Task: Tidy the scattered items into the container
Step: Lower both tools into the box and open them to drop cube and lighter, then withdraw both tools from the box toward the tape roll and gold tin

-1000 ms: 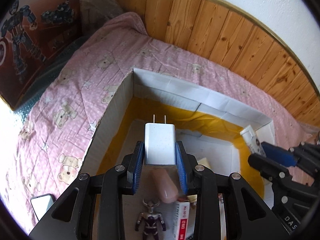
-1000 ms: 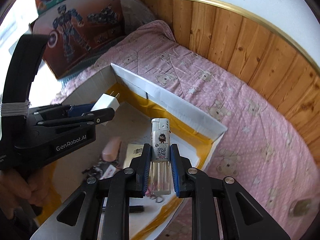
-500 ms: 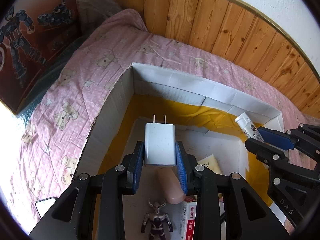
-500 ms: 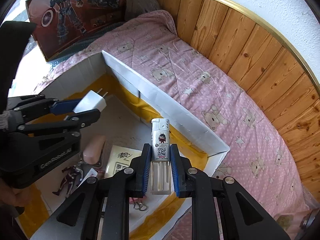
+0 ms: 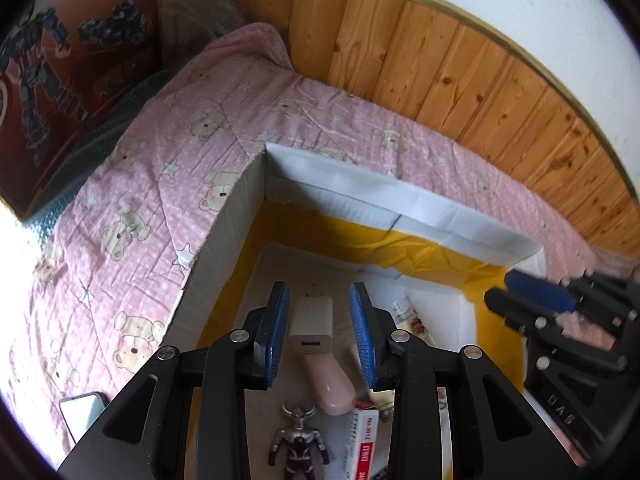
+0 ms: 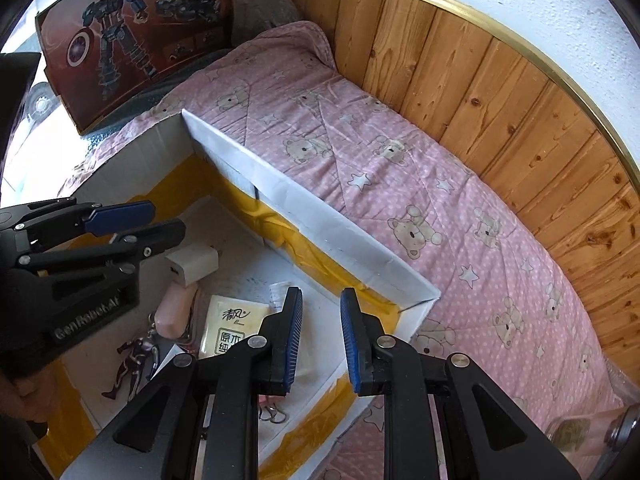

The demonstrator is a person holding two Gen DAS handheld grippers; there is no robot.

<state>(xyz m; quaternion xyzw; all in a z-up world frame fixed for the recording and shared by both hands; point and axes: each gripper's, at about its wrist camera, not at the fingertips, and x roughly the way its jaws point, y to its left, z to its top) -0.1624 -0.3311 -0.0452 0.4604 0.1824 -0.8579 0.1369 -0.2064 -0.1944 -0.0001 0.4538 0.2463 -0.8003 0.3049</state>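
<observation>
Pink bear quilt (image 6: 400, 184) under box (image 6: 320, 220); charger (image 5: 312, 320), tissues (image 6: 232, 328), figure (image 5: 298, 446) inside; both jaws open, empty.

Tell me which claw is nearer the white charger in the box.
Left. The left claw hangs open directly over the white charger, which shows between its fingers. The right claw is open farther off, by the box's corner.

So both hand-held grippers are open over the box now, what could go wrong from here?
The left hand-held gripper straddles the white charger, so pulling back could snag it. The charger leans on the pink case and may slide. The phone lies on the pink quilt outside the box, easy to miss.
</observation>
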